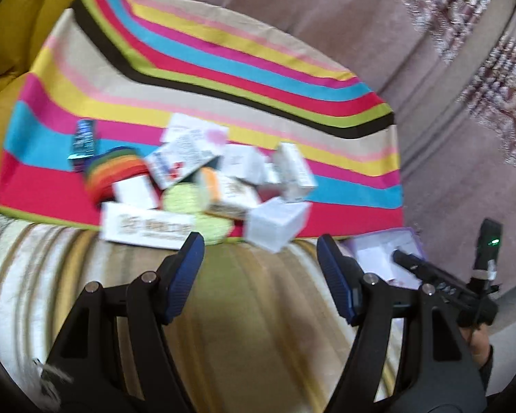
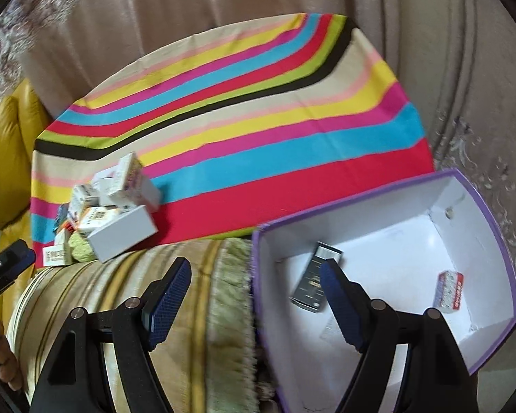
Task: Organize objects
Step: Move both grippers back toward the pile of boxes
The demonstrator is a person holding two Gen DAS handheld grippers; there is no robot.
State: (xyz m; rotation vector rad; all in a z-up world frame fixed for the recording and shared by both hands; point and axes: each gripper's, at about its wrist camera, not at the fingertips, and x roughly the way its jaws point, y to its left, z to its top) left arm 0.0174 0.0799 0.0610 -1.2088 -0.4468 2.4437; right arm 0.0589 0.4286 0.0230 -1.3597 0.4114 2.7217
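**Both grippers spread and empty over the cushion; boxes heaped on the striped cloth**

The striped cloth (image 2: 244,144) is the landmark, spread flat over most of both views. Along its near edge runs a beige striped cushion (image 2: 127,292). At the cloth's near right corner sits the purple-rimmed box (image 2: 492,234), open-topped and white inside; a dark packet (image 2: 309,282) and a small red-and-white box (image 2: 449,290) lie on its floor. On the cloth's near left part lies the heap of small boxes (image 1: 203,179), blurred, with a rainbow-striped roll (image 1: 110,172) at its left side. The left gripper (image 1: 259,258) hangs released above the cushion, grasping nothing. The right gripper (image 2: 256,282) is likewise spread wide and empty, one finger over the cushion, the other over the purple-rimmed box.
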